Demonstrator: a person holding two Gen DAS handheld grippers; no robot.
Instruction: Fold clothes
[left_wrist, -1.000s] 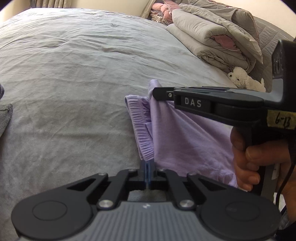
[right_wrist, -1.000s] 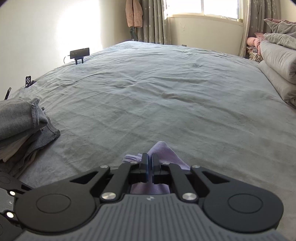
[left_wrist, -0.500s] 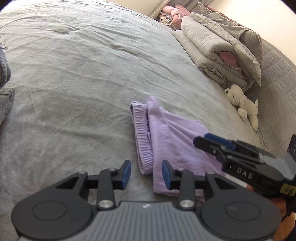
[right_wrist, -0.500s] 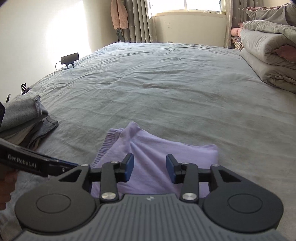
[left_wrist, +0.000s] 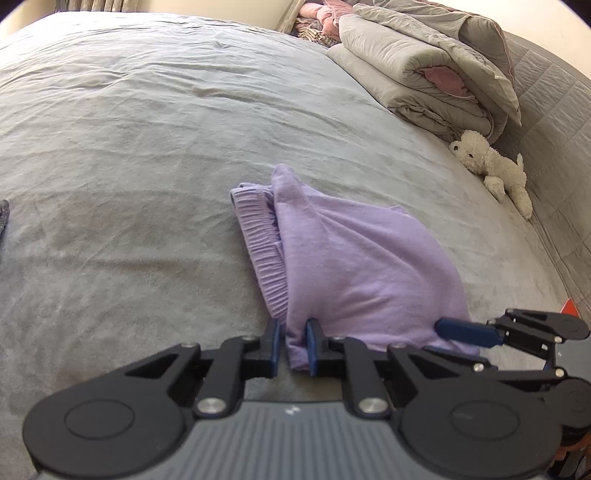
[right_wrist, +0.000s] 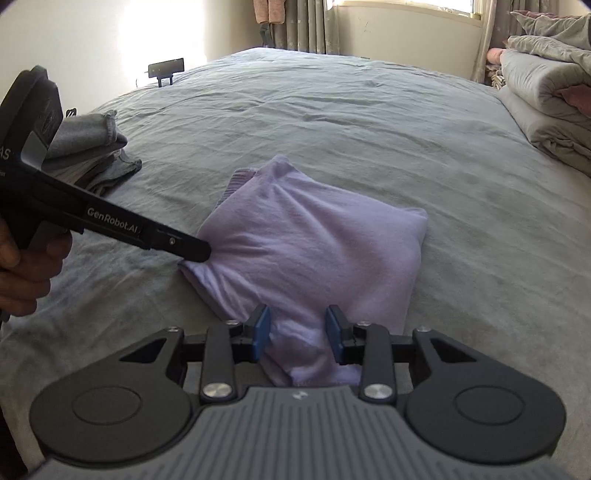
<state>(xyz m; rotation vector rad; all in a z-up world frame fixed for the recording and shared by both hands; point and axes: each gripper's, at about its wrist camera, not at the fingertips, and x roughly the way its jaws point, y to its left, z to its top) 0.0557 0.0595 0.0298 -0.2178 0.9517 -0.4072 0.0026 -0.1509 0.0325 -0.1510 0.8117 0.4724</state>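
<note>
now the purple garment (left_wrist: 354, 266) lies folded in a small bundle on the grey bed (left_wrist: 147, 155), right in front of both grippers. its ribbed waistband (left_wrist: 258, 243) shows along the left edge, and that edge runs away from the left gripper (left_wrist: 290, 345), so the long side of the bundle points forward.

the left gripper sits at the near left corner. its 2 fingers are a little apart with a thick fold of purple cloth between them; i cannot tell if they pinch it yet. the right gripper (right_wrist: 297, 334) sits at the near edge too, further right. its fingers are wide apart, with cloth between them and not touching.

both grippers are about as near to the bundle, each at its own end of the near edge. the bundle already looks folded, so this could be a grab for 1 more fold away from the person, or a grab to carry it. a pile of grey clothes (right_wrist: 96, 147) lies well apart to the left. a white toy dog (left_wrist: 495, 166) lies far to the right, by the folded quilts (left_wrist: 424, 74).
</note>
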